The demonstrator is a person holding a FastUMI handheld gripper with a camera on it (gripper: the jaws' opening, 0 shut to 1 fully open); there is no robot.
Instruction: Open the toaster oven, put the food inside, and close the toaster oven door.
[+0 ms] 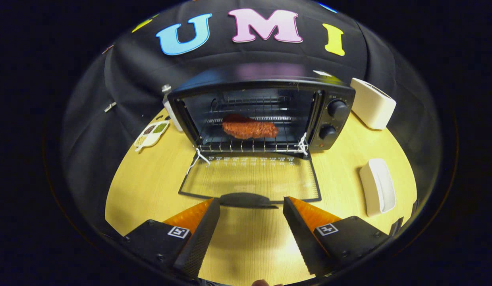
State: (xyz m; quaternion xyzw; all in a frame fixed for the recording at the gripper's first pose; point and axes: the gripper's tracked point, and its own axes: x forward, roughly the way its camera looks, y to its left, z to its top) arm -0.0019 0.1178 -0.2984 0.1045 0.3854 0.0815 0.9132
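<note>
A black toaster oven (pixel 261 85) stands at the back of a round wooden table (pixel 142 186), its glass door (pixel 251 178) folded down flat toward me. A reddish-brown piece of meat (pixel 249 129) lies on the wire rack (pixel 249 145) inside the oven. The door's dark handle (pixel 247 200) sits just ahead of my fingertips, roughly between them. My gripper (pixel 251 206) is open, with only bare table showing between the fingers, and it touches nothing.
Two knobs (pixel 336 108) sit on the oven's right panel. A white toaster (pixel 373 103) stands to the oven's right, a white oblong dish (pixel 377 186) lies nearer on the right, and a small divided plate (pixel 151 135) lies left of the oven. White strings hang at the door hinges.
</note>
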